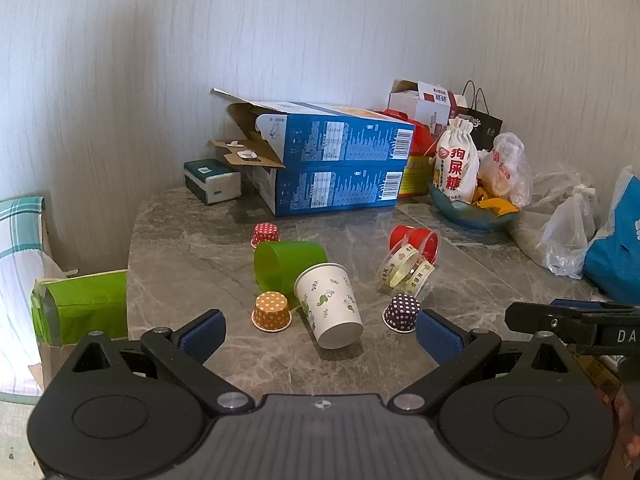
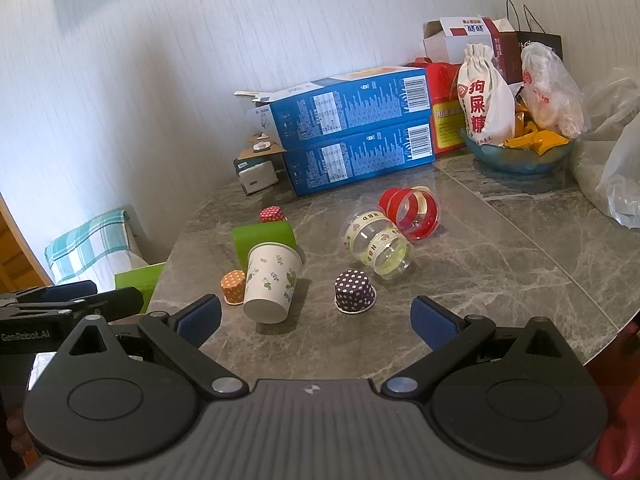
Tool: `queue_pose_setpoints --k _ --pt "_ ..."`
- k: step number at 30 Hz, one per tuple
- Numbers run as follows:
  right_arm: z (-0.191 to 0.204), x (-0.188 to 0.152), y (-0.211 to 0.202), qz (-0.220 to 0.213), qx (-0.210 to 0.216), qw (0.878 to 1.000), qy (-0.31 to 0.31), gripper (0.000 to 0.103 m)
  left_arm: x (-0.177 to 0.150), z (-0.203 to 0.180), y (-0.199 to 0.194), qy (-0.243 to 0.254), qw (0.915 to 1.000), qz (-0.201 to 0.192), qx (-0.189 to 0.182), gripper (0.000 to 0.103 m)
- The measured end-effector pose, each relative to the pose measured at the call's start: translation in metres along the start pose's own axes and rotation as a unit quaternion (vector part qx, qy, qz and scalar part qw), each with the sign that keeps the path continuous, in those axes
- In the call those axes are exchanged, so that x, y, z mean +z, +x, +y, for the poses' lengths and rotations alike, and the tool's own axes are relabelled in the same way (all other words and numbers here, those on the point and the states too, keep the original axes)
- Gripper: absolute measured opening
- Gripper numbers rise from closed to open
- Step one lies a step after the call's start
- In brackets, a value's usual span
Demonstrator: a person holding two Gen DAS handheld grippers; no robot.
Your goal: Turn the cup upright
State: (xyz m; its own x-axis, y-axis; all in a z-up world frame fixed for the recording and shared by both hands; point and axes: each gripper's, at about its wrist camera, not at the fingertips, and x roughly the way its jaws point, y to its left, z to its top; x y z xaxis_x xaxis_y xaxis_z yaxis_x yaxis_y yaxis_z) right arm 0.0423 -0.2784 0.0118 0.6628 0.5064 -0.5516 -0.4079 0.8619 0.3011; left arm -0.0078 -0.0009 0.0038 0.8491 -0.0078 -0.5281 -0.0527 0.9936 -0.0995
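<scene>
Both grippers are hovering over the near edge of the grey marble table [image 1: 192, 248], empty, the left gripper [image 1: 320, 330] and right gripper [image 2: 316, 318] each with fingers spread wide. The white paper cup [image 1: 330, 310] is lying on its side toward the table's left edge, mouth touching the toppled green cup [image 1: 288, 270], an orange dotted cup [image 1: 271, 312] just beside it, a purple dotted cup [image 2: 354, 292] sitting apart.
</scene>
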Motion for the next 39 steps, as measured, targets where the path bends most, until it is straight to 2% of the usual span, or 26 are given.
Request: queue_pose_setpoints --k 33,36,39 --pt "-0.001 0.001 0.016 0.011 -0.002 1.000 0.002 0.102 -0.002 0.002 0.012 -0.004 0.9999 0.012 -0.004 0.102" --pt "-0.001 0.002 0.020 0.005 0.005 1.000 0.000 0.102 -0.003 0.005 0.013 -0.009 0.9999 -0.001 -0.005 0.102" --pt "0.001 0.007 0.027 -0.005 0.013 1.000 -0.027 0.102 -0.005 0.007 0.015 -0.006 0.9999 -0.015 0.001 0.102"
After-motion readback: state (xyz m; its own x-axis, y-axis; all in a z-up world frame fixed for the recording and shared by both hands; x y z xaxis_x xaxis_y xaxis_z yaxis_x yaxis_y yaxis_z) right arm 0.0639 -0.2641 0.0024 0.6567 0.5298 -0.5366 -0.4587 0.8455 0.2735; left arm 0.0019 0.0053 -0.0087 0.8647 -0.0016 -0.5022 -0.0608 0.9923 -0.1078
